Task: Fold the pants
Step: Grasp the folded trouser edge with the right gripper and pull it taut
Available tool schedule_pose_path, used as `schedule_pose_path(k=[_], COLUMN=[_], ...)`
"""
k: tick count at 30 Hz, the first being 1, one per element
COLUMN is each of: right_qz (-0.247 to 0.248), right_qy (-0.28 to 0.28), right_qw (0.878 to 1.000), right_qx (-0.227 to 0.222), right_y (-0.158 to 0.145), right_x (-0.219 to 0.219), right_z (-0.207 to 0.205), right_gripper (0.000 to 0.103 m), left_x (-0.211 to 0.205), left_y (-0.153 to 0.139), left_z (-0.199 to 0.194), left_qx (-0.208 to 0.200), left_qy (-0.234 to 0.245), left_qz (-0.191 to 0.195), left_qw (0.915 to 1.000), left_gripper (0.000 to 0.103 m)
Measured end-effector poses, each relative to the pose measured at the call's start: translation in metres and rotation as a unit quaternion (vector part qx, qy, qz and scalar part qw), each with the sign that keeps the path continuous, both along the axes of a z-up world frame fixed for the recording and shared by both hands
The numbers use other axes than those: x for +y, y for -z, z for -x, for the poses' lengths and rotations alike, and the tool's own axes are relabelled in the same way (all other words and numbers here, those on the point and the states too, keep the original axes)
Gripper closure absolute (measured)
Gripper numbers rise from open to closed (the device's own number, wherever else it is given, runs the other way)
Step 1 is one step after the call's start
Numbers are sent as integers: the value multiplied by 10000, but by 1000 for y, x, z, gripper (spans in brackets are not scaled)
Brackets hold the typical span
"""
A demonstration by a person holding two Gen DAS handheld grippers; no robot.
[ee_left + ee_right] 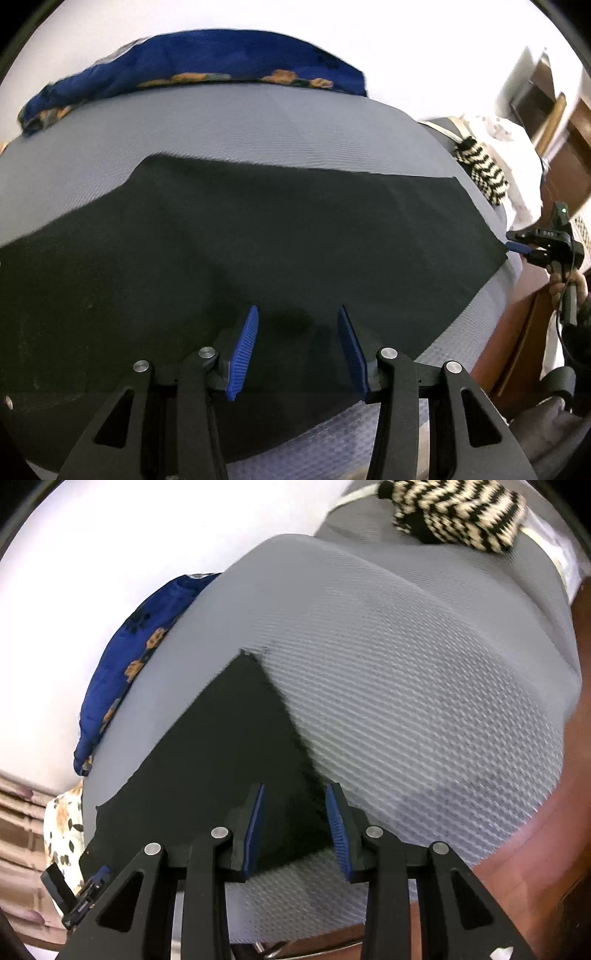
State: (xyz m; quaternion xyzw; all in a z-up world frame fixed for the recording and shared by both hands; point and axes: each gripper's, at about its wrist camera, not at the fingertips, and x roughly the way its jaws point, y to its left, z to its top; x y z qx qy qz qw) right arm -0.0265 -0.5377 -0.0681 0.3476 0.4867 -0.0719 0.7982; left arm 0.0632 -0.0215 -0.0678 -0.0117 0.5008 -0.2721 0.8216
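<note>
Black pants (258,240) spread flat across the grey mattress (258,122), one long dark panel running left to right, the right end reaching the bed's right edge. Left gripper (297,350) hovering low over the near edge of the cloth, blue pads parted, nothing pinched between them, just fabric underneath. Right gripper (293,827) poised at the far right end, straddling the slanted edge where black cloth meets bare mattress; jaws parted more narrowly, no cloth caught between the pads. Same right gripper (517,248) showing in the left view, tip at the very corner of the pants; touching or not, hard to tell.

Step in hand, by the look of it: lining up a pinch at each end before carrying one end over the other. Best done by dropping each pad pair squarely onto an edge, catching every layer at once, not just the top one. Worth closing both grips before any lift, then raising the two ends level so the panel stays taut and lands edge on edge.

Containers: none in sight. Only loose things around the bed — a blue flowered blanket (192,62) bunched along the far side, a black-and-cream knitted piece (458,509) at the mattress corner.
</note>
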Motion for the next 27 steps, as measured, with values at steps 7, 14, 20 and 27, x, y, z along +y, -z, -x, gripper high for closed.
schedule_pose_path(k=[7, 14, 20, 27], right_qz=[-417, -1193, -1424, -1206], right_qy=[10, 58, 62, 305], right_qw=[9991, 9925, 9892, 9909], right_qx=[-42, -274, -350, -517], right_y=[16, 28, 29, 28], right_x=[-7, -6, 2, 8], right_z=[17, 24, 31, 24], right_gripper=[70, 70, 70, 70], left_x=[-40, -60, -63, -64], left_y=[-5, 10, 19, 18], left_z=[-7, -6, -3, -1], left_qx=[-8, 259, 320, 277], left_qy=[290, 441, 410, 434], left_qz=[81, 98, 45, 15], left_qw=[9995, 9986, 9986, 9987], left_gripper=[54, 53, 53, 52])
